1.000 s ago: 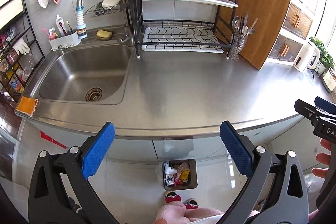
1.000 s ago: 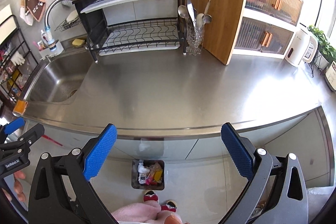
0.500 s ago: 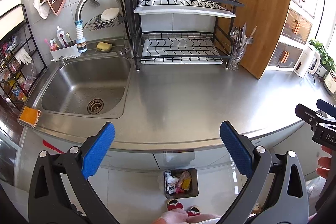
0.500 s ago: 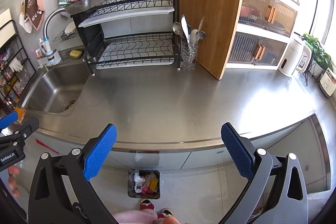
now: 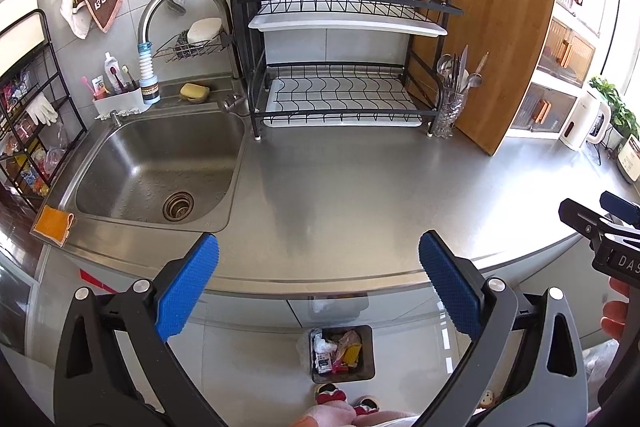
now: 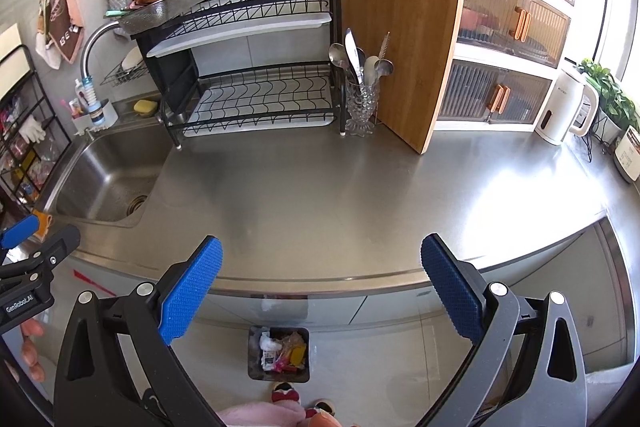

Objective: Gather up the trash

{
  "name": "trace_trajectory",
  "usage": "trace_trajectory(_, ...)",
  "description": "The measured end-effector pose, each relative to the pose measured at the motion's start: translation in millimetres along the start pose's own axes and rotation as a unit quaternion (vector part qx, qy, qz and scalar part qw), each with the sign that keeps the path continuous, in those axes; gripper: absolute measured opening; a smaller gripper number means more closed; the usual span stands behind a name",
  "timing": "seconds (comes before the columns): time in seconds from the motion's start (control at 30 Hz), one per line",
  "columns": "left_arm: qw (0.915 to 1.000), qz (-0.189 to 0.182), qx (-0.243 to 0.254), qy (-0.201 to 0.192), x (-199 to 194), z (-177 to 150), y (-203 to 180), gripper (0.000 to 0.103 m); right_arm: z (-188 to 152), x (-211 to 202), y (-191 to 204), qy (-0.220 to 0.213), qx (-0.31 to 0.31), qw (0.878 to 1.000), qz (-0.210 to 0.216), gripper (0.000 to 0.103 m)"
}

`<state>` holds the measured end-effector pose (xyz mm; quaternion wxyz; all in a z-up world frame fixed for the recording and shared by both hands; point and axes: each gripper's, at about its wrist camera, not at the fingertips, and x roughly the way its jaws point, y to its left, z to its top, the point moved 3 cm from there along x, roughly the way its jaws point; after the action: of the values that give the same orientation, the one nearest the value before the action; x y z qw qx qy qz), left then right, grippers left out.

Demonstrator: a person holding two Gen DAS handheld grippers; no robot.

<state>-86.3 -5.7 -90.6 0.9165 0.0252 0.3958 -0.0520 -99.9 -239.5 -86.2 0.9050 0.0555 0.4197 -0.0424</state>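
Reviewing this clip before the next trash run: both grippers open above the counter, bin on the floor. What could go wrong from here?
1. The trash bin looks nearly full; more wrappers may spill onto the floor.
2. It sits by the person's slippers, so it could get kicked.
3. The left gripper and right gripper hold nothing, and no loose trash shows on the counter; a wrong pick is possible.

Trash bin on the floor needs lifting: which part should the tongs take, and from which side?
Grip the trash bin by one thin upright wall at its rim, coming straight down from above. Its square mouth faces up and open. I'd choose the right rim, where the trash inside seems lower.
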Motion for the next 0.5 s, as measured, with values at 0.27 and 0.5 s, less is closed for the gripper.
trace_trajectory(0.27,1.0000,0.001,-0.002,-0.004,0.8,3.0,-3.4,0.095,3.4,2.2,-3.8,-0.001,-0.001,1.000,-0.007,0.100)
trace_trajectory(0.5,1.0000,0.003,-0.002,-0.005,-0.3,4.0,-5.0,0.095,4.7,3.8,-4.3,0.000,-0.008,1.000,-0.009,0.100)
